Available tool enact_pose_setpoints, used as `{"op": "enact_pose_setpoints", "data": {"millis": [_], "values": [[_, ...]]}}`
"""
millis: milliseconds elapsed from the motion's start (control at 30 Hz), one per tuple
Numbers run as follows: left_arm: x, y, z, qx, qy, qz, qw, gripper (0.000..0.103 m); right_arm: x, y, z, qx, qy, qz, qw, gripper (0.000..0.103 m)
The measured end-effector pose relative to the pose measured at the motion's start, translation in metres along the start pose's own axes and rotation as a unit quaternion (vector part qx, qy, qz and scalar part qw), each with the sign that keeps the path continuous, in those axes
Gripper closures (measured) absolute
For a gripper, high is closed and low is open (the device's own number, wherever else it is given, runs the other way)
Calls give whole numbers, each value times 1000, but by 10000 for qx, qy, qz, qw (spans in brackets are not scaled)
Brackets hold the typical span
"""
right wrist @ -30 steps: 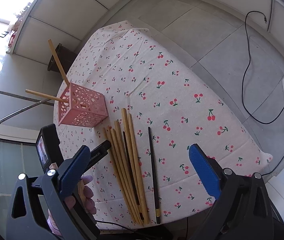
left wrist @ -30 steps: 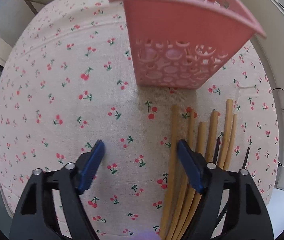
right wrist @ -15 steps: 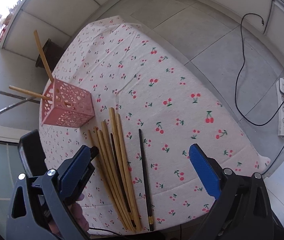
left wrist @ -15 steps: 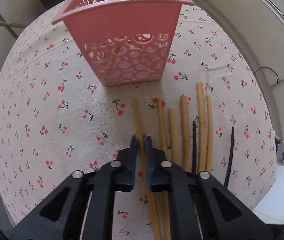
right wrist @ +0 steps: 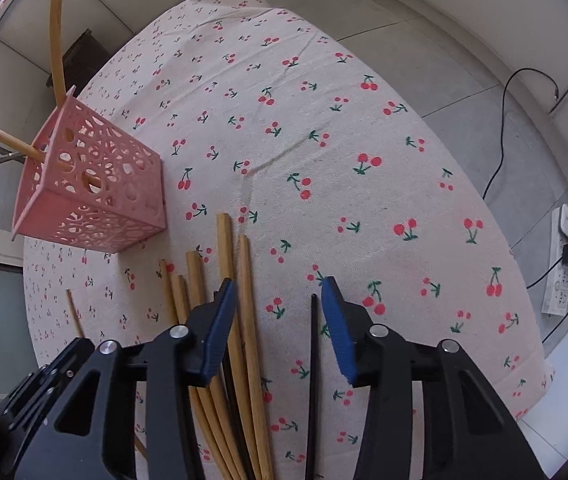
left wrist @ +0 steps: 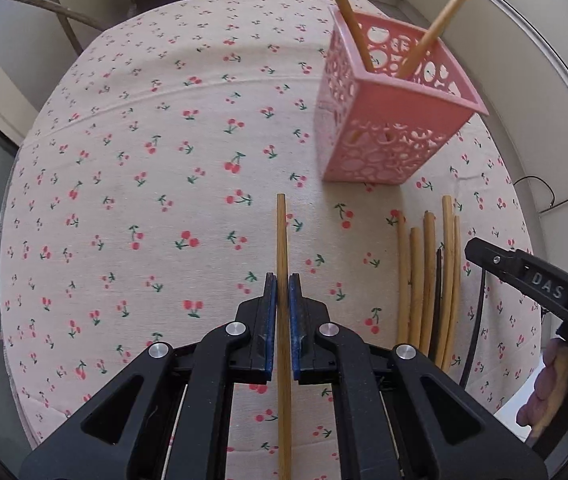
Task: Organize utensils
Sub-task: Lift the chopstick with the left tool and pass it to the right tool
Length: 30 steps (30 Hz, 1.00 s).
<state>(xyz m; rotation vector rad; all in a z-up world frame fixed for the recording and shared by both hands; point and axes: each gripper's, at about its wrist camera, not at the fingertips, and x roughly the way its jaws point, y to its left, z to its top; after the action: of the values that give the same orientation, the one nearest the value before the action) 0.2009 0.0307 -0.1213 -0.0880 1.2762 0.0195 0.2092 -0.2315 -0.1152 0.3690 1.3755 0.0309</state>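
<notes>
Here we see the left gripper (left wrist: 283, 294) clamping one chopstick (left wrist: 281, 236) left of the basket (left wrist: 388, 120); the right gripper (right wrist: 278, 312), jaws just closing, straddles the pile (right wrist: 224, 264) below it, pressing nothing.

Home room, likely a dining spot. Round table with cherry-print tablecloth (right wrist: 324, 128), grey tiled floor (right wrist: 424, 60), white power strip (right wrist: 564, 264) with plugged-in cable on floor.

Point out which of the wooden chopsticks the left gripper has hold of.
The single wooden chopstick clamped between the left gripper pads, lifted clear of the others. The remaining wooden chopsticks lie bundled on the cloth to its right, and two stand in the pink basket.
</notes>
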Motion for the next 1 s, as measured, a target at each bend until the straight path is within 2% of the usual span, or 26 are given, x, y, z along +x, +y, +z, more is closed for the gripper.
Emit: {"op": "enact_pose_setpoints", "data": {"millis": [100, 167, 233, 433, 467, 533, 667, 733, 867, 1000], "values": [[-1, 1, -3, 8, 5, -39, 10000, 97, 6, 9, -1, -146, -42, -214, 9997, 65], [-8, 0, -2, 41, -21, -11, 10000, 97, 8, 13, -1, -233, -103, -374, 9990, 73], [-11, -6, -3, 73, -53, -5, 10000, 97, 10, 18, -2, -353, -149, -439, 9983, 74], [-10, 16, -4, 27, -133, -12, 9999, 97, 15, 46, -16, -976, -353, -735, 9919, 74], [-12, 17, -4, 19, -181, -32, 9998, 97, 16, 50, -18, -1093, -410, -793, 9900, 80], [-17, 19, -4, -18, -366, -107, 9993, 97, 15, 49, -17, -1078, -413, -571, 9917, 97], [-33, 24, -4, -31, -738, -396, 9965, 97, 5, 33, -10, -742, -508, 71, 9959, 97], [-48, 26, -5, 30, -1066, -578, 9926, 97, -10, 27, -8, -644, -639, 406, 9951, 97], [-81, 28, -9, 90, -1634, -895, 9825, 97, -43, 23, -12, -736, -961, 656, 9905, 97], [-103, 26, -13, 55, -1948, -1039, 9753, 97, -79, 18, -27, -847, -1292, 856, 9843, 97]]}}
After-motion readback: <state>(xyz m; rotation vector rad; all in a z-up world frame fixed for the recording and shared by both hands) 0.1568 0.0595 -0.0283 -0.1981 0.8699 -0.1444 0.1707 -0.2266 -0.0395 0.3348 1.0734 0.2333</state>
